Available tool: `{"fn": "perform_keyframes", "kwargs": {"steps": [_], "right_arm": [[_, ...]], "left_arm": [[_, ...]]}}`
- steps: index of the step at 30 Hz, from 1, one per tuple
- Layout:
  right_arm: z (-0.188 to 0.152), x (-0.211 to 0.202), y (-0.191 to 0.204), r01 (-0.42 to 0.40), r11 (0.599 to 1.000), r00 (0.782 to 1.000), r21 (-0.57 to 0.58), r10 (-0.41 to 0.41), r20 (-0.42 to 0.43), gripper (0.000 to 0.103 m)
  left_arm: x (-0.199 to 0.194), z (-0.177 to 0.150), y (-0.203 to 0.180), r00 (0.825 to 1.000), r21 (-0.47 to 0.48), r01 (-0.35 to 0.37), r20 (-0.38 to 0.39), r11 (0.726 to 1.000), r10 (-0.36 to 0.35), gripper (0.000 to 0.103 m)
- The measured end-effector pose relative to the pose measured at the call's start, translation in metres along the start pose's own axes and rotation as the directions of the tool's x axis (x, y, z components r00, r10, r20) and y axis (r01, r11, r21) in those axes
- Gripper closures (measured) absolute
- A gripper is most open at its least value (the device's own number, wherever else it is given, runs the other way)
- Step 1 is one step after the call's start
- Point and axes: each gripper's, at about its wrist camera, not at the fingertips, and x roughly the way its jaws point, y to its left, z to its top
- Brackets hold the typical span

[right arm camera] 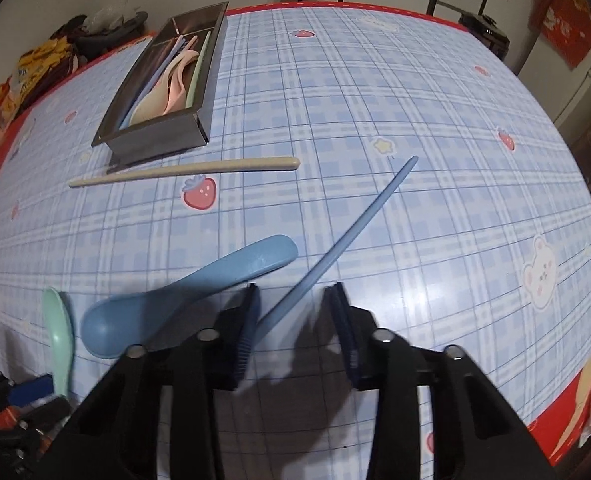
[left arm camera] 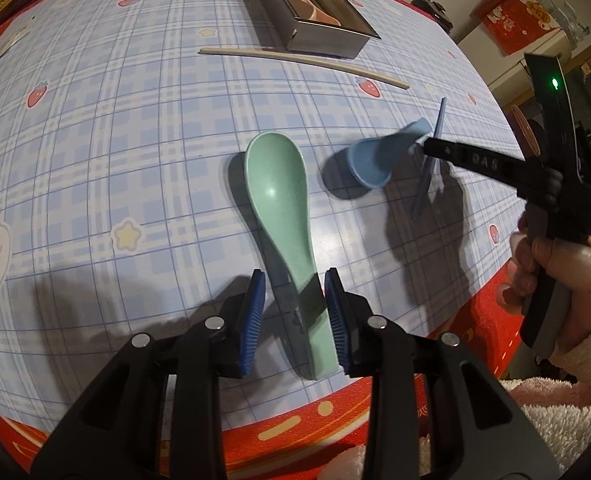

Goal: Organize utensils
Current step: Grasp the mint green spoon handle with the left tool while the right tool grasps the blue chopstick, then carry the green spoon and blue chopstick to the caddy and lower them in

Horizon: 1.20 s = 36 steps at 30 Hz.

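Left gripper (left arm camera: 295, 312): we straddle the mint-green plastic spoon (left arm camera: 283, 208), jaws spread, near the table's edge.
Right gripper (right arm camera: 295, 320): jaws apart around the blue plastic chopstick (right arm camera: 335, 248).

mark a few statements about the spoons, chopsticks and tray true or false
1. The green spoon's handle lies between the left gripper's fingers. True.
2. The beige chopstick is in the tray. False: it lies on the table just in front of the tray.
3. The blue chopstick runs between the right gripper's fingers. True.
4. The tray is empty. False: it holds spoons and chopsticks.
5. The blue spoon lies between the green spoon and the blue chopstick. True.
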Motion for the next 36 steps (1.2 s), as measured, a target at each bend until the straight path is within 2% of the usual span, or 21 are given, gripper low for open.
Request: {"fn": "perform_keyframes", "kwargs": {"steps": [9,20,36], "right_arm": [[-0.031,-0.016,-0.015,-0.085,0.995,0.996,0.049,0.085,-0.005,0.091],[-0.055,-0.026,0.004,-0.02,0.995,0.998,-0.095,0.026,0.056,0.09],[-0.048,-0.023,0.0,-0.047,0.995,0.997,-0.084,0.052,0.058,0.09]], "left_arm": [[0.001,-0.002,0.004,1.0,-0.018,0.009,-0.006,1.0,-0.009,0.07],[0.001,-0.003,-0.002,1.0,0.024,-0.019,0.005,1.0,0.019,0.069],[0.004,-0.005,-0.005,0.999,0.045,-0.029,0.025,0.999,0.028,0.069]]}}
